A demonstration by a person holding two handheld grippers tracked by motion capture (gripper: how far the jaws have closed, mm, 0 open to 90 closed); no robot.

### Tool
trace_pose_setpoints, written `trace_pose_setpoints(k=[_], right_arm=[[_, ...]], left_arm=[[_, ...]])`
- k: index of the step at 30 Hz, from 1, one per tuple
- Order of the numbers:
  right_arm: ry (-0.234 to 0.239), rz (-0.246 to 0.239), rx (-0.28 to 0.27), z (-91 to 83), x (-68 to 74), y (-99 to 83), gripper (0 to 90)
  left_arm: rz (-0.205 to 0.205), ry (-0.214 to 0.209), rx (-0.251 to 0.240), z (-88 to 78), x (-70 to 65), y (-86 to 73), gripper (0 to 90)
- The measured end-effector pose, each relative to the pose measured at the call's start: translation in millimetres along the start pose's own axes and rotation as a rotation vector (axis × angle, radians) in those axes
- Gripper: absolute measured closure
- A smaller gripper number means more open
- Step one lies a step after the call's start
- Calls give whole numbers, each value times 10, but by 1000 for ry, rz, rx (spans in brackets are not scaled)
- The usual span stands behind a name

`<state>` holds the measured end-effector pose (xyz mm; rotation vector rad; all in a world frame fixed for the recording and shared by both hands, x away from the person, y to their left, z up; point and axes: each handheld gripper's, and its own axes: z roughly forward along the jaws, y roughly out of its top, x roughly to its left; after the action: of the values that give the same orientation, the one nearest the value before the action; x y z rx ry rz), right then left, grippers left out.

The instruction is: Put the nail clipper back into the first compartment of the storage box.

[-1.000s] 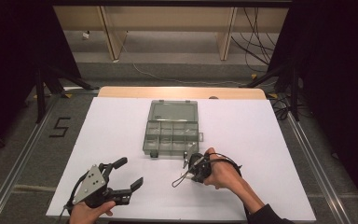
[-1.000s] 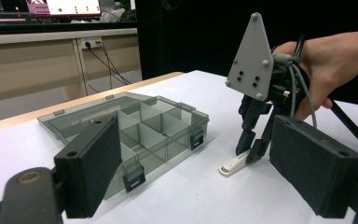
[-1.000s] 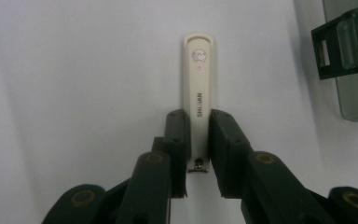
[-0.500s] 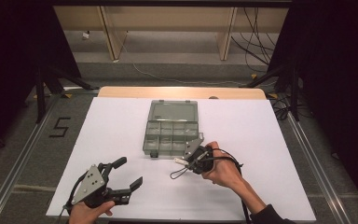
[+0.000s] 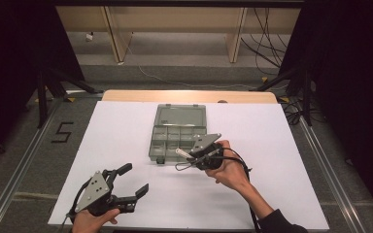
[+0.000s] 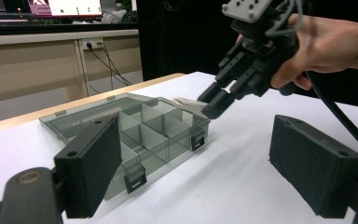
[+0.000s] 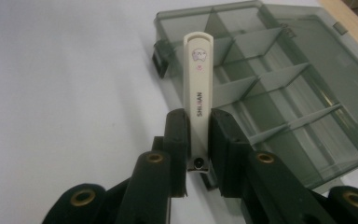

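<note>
A smoky grey compartment box [image 5: 161,151] lies open mid-table, its lid [image 5: 179,114] folded flat behind it. My right gripper [image 5: 192,156] hovers at the box's front right corner, shut on a cream nail clipper [image 7: 198,70] that sticks out over the front compartments [image 7: 284,84]. In the left gripper view the right gripper [image 6: 214,100] hangs above the box [image 6: 135,135] with the clipper [image 6: 186,101] at its tips. My left gripper [image 5: 135,178] rests low at the front left, open, nothing between its pads [image 6: 93,168].
The white table top [image 5: 272,145] has bare room on both sides of the box. A wooden strip [image 5: 189,95] edges the far side. Metal rails [image 5: 24,160] run along the floor on either side, with dark stands behind.
My right gripper has lifted and moved toward the box's front edge, keeping hold of the nail clipper. The left gripper has stayed put.
</note>
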<state>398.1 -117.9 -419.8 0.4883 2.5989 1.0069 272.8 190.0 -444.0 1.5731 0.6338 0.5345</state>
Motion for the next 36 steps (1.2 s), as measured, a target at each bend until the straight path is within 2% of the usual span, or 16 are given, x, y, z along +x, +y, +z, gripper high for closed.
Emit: trace_pose_setpoints(k=[1,2,5,6,10,11,14,17,19,24,27,28,31,32,34,36], right_arm=[[-5,5,-11,19,-24,12,773],[1,15,-20,36,-45,28,773],[4,47,-38,81,-99,88,773],[-9,46,-49,100,-119,110,773],[-14,66,-63,181,-174,210,773],[-1,78,-58,197,-181,238,773],[-29,80,-79,299,-200,307,773],[-18,102,-73,368,-243,361,773],[-34,118,-84,420,-268,389,773],[-33,148,-90,522,-312,473,773],[-30,144,-84,582,-330,511,773],[-35,163,-87,605,-321,524,773],[-44,165,-96,675,-330,560,773],[-32,168,-87,686,-339,573,773],[-46,185,-95,738,-339,598,773],[-40,177,-90,774,-352,628,773]], left_arm=[[1,8,12,-10,1,3,162],[2,0,-2,1,7,-1,163],[-1,1,-4,-1,11,-3,163],[-3,8,5,-10,8,0,162],[-3,8,7,-14,7,1,163],[-3,9,7,-14,8,2,163],[1,8,8,-17,6,3,163],[-2,8,7,-17,7,2,163],[-4,7,7,-18,8,1,163],[-1,2,7,-20,-1,3,163],[5,1,5,-19,3,8,163],[5,1,3,-20,2,9,163],[4,1,4,-21,0,8,163],[6,1,5,-20,2,7,163],[5,1,6,-20,0,6,163],[5,1,3,-21,0,10,163]])
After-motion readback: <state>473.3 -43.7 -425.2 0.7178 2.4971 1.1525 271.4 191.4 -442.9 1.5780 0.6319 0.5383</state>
